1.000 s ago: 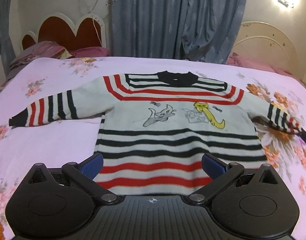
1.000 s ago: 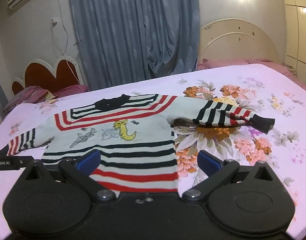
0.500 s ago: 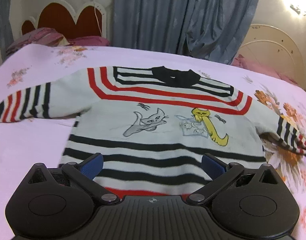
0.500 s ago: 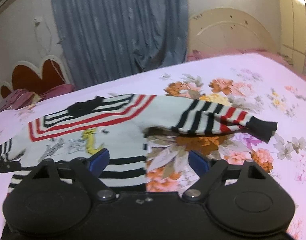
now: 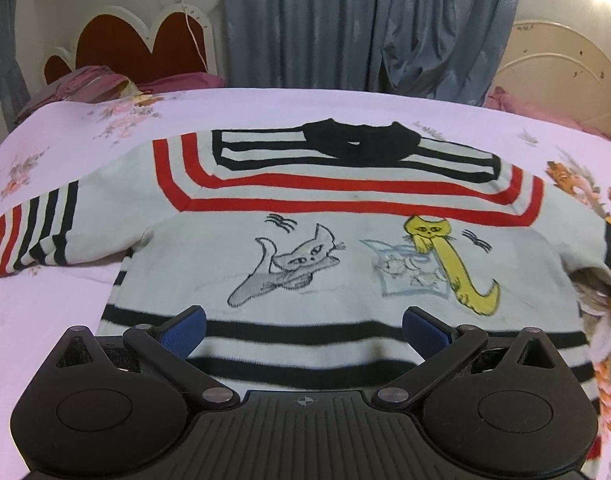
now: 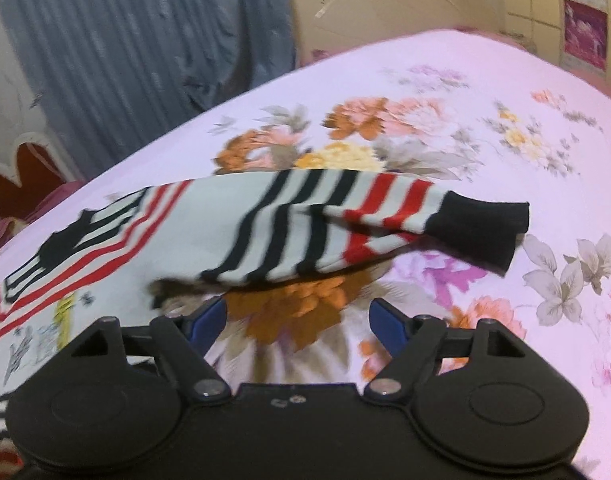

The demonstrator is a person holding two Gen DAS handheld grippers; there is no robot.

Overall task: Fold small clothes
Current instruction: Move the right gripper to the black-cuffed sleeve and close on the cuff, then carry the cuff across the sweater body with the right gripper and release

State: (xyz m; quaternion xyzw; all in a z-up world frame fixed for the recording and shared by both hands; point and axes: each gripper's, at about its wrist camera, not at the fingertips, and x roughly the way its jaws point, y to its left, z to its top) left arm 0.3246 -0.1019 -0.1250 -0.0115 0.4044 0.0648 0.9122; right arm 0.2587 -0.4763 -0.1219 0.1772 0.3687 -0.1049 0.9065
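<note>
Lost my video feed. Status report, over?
Left gripper, right gripper: jaws open, empty. Striped knit cat sweater flat, unfolded on floral bedsheet. Nothing obstructing.

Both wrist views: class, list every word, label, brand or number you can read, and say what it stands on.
No readable text in either view.
Sweater: only cat drawings and stripes, no lettering.
Left gripper body: a small crosshair mark, no words.
Right gripper body: small embossed marks, too small to read.

1 sweater (image 5: 345, 264), 2 open claws, perhaps 2 headboards (image 5: 145, 48).
</note>
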